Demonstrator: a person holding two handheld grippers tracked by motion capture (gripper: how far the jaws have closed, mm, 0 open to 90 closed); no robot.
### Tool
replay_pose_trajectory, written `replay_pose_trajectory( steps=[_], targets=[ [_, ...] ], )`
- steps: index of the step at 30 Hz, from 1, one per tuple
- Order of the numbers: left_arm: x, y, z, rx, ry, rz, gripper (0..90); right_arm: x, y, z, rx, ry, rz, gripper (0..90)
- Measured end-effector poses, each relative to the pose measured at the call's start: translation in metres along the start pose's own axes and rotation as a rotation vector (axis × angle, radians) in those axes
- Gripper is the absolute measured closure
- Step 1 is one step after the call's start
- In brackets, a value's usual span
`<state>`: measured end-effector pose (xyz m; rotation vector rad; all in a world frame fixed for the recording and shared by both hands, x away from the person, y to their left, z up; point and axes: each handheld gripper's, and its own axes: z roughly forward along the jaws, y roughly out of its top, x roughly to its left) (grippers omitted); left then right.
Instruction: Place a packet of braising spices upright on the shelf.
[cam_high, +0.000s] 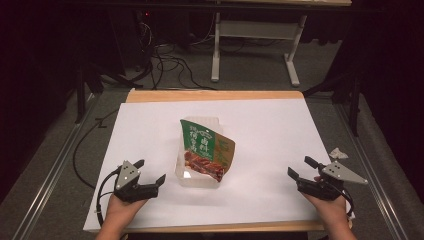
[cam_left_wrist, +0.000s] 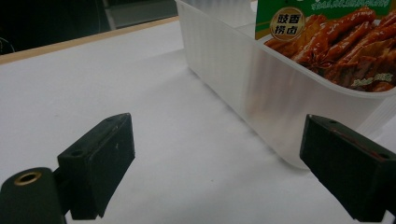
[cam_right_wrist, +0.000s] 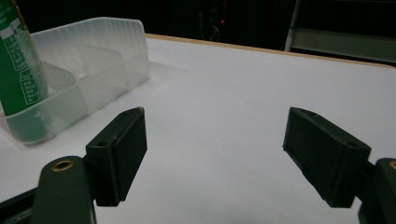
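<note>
A clear plastic rectangular tray sat at the middle of the white-covered bench, with a green snack packet printed with red-brown food lying tilted in it. The left gripper rested near-left of the tray, jaws apart and empty. The right gripper sat well apart at the near right, jaws wide and empty.

frosted plastic tray, glossy pouch, matt table.
</note>
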<state>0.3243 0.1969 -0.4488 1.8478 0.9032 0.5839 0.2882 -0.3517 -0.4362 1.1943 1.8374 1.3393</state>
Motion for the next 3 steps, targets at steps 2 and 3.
replay_pose_trajectory(
  steps=[2, 3],
  targets=[
    [-0.0001, 0.0001, -0.0001, 0.000, -0.001, 0.001, 11.5, -0.0004, -0.0001, -0.0002, -0.003, 0.003, 0.001, 21.8],
    [-0.0001, 0.0001, -0.0001, 0.000, -0.002, 0.001, 11.5, -0.0002, 0.0000, -0.0004, -0.004, 0.000, -0.001, 21.6]
  ],
)
